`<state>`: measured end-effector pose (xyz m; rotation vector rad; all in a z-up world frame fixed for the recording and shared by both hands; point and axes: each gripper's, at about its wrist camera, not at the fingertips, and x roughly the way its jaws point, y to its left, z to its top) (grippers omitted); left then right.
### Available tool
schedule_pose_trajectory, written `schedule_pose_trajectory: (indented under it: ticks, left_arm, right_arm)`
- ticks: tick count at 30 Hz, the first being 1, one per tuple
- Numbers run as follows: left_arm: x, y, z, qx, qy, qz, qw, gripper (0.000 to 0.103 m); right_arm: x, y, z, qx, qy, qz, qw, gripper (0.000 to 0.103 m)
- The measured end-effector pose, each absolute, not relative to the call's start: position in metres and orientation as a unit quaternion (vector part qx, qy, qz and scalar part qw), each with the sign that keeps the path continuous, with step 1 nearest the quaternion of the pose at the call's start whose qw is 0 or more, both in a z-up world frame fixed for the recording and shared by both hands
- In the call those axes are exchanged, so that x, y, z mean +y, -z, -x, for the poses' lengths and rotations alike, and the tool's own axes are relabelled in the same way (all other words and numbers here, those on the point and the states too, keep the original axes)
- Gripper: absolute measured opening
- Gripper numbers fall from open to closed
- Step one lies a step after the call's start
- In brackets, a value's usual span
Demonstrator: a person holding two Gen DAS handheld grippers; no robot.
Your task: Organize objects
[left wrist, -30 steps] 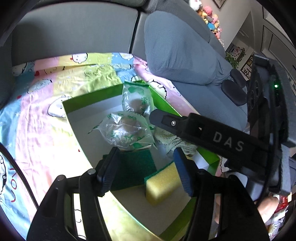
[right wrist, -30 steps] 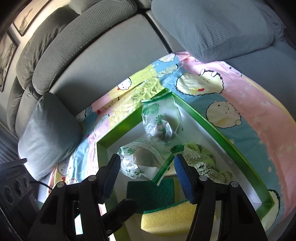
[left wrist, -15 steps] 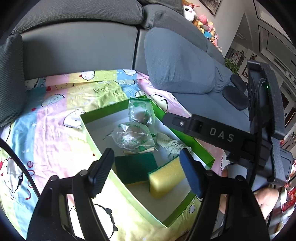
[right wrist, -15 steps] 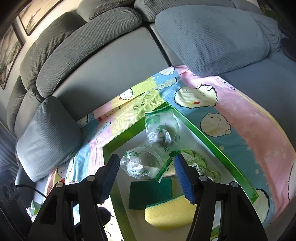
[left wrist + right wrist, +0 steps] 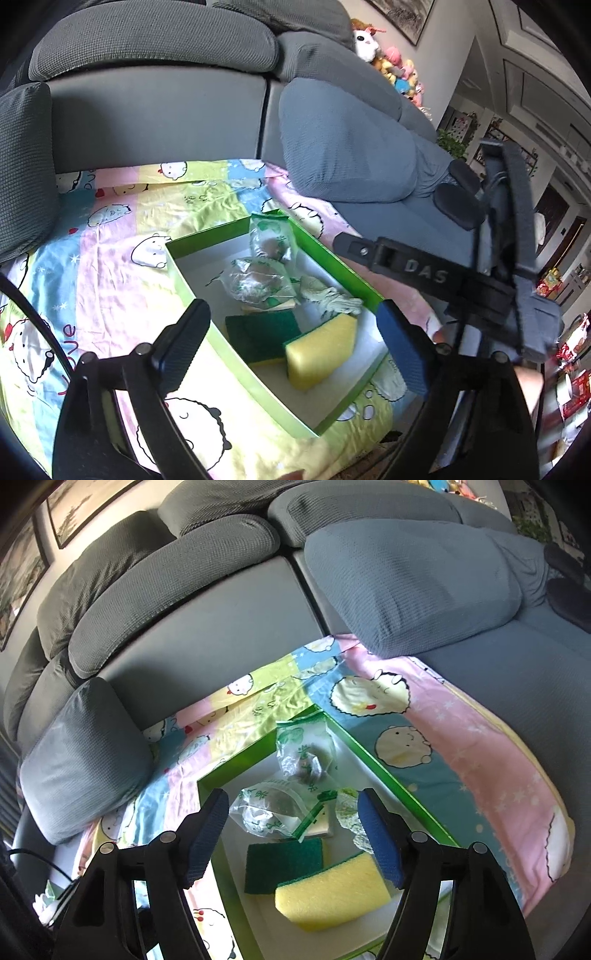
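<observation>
well above the green box [image 5: 334, 262] rim, both hand-held grippers [image 5: 291, 343] [image 5: 291, 840] wide, just opened, empty

I am holding my left gripper [image 5: 291, 339] angled downward, its jaws having just been opening and now standing wide apart with nothing pressed between the pads. My right gripper [image 5: 291, 834] is tilting down as well, its jaws also just opening and gripping nothing. In the left wrist view my right gripper is reaching across the right side.
</observation>
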<state>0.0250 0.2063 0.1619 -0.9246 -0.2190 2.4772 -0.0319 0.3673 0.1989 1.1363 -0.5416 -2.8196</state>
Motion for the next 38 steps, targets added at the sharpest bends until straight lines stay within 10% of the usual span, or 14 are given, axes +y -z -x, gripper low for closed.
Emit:
schedule_pose_trajectory:
  ticks: [38]
  left_arm:
    - [0.194,-0.162,-0.049,-0.083,-0.914,0.342,0.201,0.102]
  right_arm:
    - [0.37,-0.236,-0.022,-0.07,0.941,-0.33,-0.035,0.1]
